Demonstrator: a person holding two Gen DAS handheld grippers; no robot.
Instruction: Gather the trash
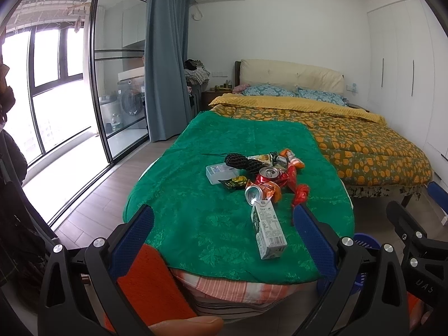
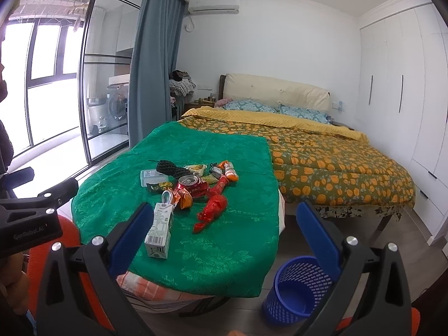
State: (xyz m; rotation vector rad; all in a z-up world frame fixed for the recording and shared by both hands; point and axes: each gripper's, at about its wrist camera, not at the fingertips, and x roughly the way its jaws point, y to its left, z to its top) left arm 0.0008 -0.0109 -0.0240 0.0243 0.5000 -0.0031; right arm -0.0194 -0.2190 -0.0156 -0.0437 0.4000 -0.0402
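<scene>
Left gripper (image 1: 223,233) and right gripper (image 2: 224,231): black frames, silver screws, blue textured pads (image 2: 317,231); orange handles.

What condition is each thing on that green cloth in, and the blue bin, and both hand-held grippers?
Milk carton: lying on its side, nearest the table edge.
Red can: crushed, opened top showing.
Silver can: tipped over, mouth facing the cameras.
Red wrapper: crumpled, empty-looking.
Clear plastic box: lid closed.
Blue mesh bin: upright on the floor, looks empty.
Left hand-held gripper: open, holding nothing.
Right hand-held gripper: open, holding nothing.
</scene>
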